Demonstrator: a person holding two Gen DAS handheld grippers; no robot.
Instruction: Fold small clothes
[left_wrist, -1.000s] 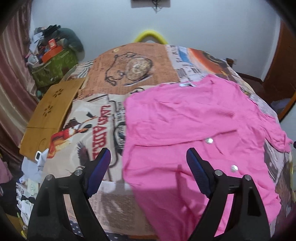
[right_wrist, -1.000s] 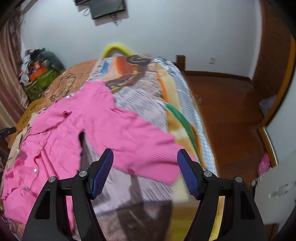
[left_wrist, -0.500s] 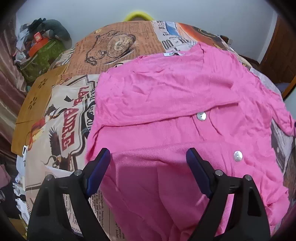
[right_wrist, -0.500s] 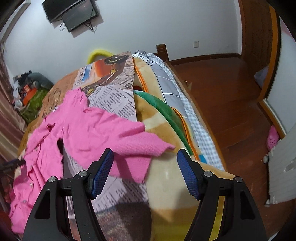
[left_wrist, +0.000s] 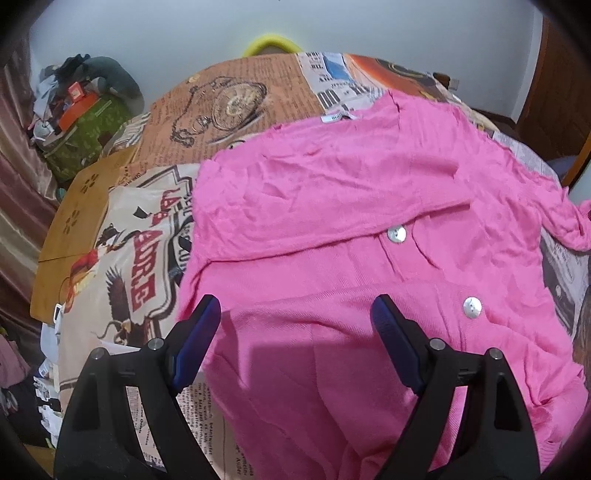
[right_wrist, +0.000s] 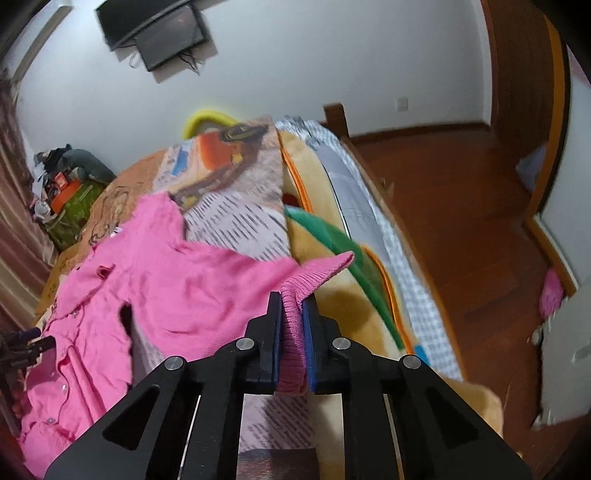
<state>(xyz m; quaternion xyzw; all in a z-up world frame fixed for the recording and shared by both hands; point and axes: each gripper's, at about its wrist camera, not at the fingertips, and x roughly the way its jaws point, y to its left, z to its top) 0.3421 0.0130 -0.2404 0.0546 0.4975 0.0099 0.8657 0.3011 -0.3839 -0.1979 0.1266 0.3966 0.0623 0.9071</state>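
Observation:
A pink buttoned cardigan (left_wrist: 351, 229) lies spread on the bed, with two pearly buttons showing on its front. My left gripper (left_wrist: 295, 314) hovers open over the cardigan's lower front, its blue pads apart and nothing between them. In the right wrist view the cardigan (right_wrist: 147, 288) stretches to the left, and its ribbed sleeve cuff (right_wrist: 310, 280) is pinched between the blue pads of my right gripper (right_wrist: 293, 299), which is shut on it. The left gripper (right_wrist: 22, 343) shows dimly at the far left edge of that view.
The bed carries a newspaper-print cover (left_wrist: 236, 107) over a tan blanket with green and orange stripes (right_wrist: 351, 258). A wooden board (left_wrist: 77, 218) and a cluttered green box (left_wrist: 85, 129) sit to the left. Wooden floor (right_wrist: 461, 221) lies right of the bed.
My right gripper has closed on the sleeve cuff, which lay loose between its open pads before. My left gripper sank closer over the cardigan and stayed open.

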